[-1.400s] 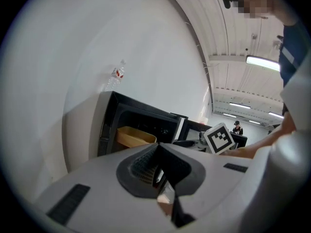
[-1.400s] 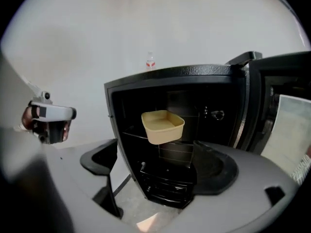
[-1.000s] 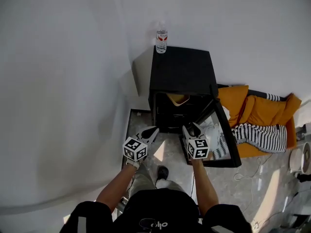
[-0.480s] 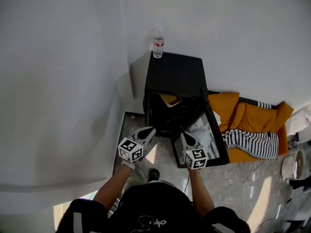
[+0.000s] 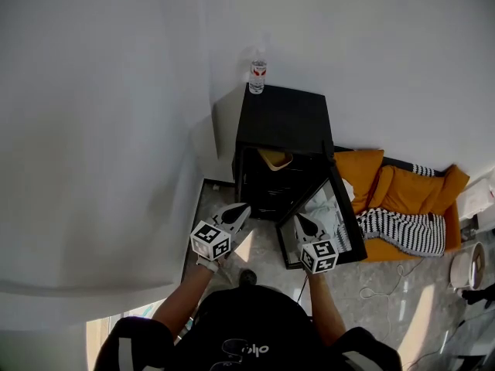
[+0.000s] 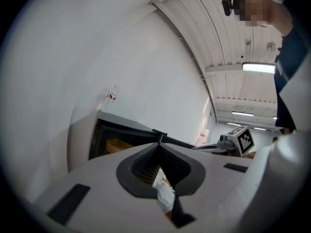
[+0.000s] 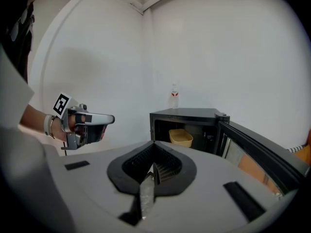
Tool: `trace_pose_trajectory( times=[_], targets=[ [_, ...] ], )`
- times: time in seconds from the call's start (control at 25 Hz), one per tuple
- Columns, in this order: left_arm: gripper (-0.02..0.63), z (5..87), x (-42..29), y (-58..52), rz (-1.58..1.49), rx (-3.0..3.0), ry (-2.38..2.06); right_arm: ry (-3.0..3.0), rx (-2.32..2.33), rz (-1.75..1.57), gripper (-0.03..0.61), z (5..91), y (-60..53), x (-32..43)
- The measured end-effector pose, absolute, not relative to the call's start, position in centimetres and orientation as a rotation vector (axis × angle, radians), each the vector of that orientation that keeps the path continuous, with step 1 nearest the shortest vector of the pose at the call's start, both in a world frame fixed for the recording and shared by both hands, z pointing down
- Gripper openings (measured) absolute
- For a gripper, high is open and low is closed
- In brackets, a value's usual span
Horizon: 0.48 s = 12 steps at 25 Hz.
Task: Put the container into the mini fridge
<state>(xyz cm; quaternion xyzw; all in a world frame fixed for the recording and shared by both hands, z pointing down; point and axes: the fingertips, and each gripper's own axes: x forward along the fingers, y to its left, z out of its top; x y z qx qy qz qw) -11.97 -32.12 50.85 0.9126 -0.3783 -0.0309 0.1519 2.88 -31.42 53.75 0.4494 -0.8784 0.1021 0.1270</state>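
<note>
The head view looks steeply down, with the mini fridge [image 5: 285, 122] at twelve o'clock. Both gripper views sit lower and nearer, sharing its open front.

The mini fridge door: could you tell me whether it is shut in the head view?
No, the door of the mini fridge stands swung wide open, with the yellow container visible inside.

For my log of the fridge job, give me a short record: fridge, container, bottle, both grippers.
fridge: black, door open
container: yellow, inside fridge
bottle: upright on fridge top
left gripper: shut, empty, in front of fridge
right gripper: shut, empty, by the door
</note>
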Motion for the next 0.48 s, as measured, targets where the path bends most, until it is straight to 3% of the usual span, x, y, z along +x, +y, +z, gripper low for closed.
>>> trace_pose_trajectory(
  times=[0.48],
  targets=[
    [0.008,50.77,-11.67,-32.69,-0.072,2.609,-1.096,-2.546,1.308,0.299,0.008,54.18,-32.45,3.59]
  ],
)
